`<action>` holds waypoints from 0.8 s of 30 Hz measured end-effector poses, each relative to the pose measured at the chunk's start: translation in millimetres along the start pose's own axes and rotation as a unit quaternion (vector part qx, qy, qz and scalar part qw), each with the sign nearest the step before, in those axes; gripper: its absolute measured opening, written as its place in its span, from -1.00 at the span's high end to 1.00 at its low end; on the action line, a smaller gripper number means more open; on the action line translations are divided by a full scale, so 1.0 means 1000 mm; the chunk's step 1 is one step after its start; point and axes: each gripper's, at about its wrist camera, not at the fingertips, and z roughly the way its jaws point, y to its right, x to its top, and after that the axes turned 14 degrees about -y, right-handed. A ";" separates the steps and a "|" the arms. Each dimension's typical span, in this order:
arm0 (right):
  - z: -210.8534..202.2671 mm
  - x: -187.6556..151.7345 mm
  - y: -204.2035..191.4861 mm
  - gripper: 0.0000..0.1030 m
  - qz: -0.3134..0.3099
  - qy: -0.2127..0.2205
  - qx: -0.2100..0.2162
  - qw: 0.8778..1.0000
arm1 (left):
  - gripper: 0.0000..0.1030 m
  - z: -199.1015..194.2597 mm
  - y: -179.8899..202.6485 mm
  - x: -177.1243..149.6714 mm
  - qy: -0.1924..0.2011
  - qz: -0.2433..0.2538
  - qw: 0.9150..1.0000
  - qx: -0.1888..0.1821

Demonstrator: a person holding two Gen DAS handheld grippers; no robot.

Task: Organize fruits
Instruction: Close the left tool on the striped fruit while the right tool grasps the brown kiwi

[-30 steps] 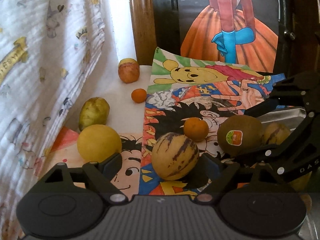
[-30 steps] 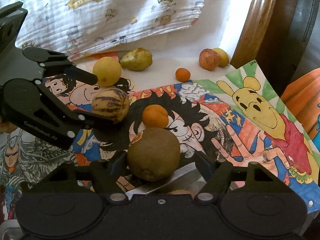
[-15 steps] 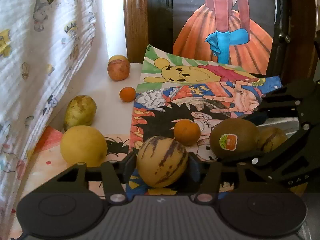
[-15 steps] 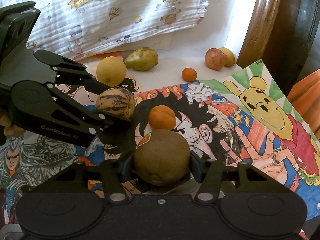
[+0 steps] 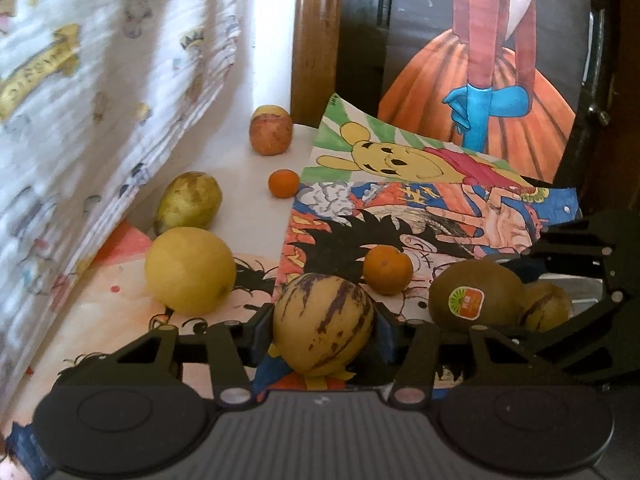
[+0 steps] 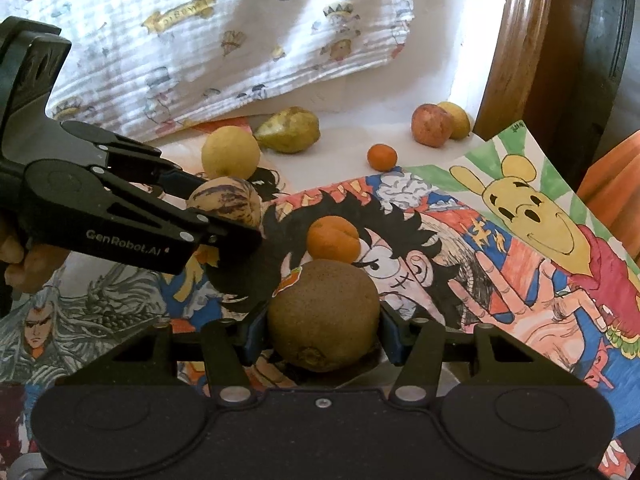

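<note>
We see the surface [image 5: 240, 152] covered with colored cartoon drawings [image 6: 460, 240], and a printed white cloth [image 6: 200, 40] hanging behind it. We take the orange [image 5: 387, 269] lying on the drawings as our landmark.

The left tongs [image 5: 323, 330] are clamped on a striped yellow melon [image 5: 323, 326], which sits just in front of the orange. The right tongs [image 6: 322, 330] are clamped on a brown kiwi [image 6: 323, 316] with a sticker, just right of the orange in the left wrist view. Behind that kiwi, touching it, lies a 2nd striped fruit [image 5: 546, 307] against a metal tray [image 5: 584, 290].

Left of the orange rests a round yellow fruit [image 5: 190, 270], and just beyond that a green pear [image 5: 188, 202]. Farther behind the orange stands a reddish apple [image 5: 270, 133] with another yellowish fruit [image 6: 456, 118] touching it. Between the apple and the orange lies 1 small tangerine [image 5: 283, 183] on the bare white surface.
</note>
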 end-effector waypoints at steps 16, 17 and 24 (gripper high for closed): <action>-0.085 -0.020 -0.002 -0.12 0.024 0.075 -0.018 0.997 | -0.08 -0.060 0.035 -0.017 0.031 -0.026 0.999 -0.005; -0.090 -0.024 -0.001 -0.12 0.026 0.077 -0.020 0.996 | -0.08 -0.064 0.039 -0.019 0.033 -0.026 0.999 -0.007; -0.124 -0.061 0.006 -0.12 0.051 0.086 -0.037 0.994 | -0.08 -0.088 0.072 -0.039 0.042 -0.029 0.998 -0.022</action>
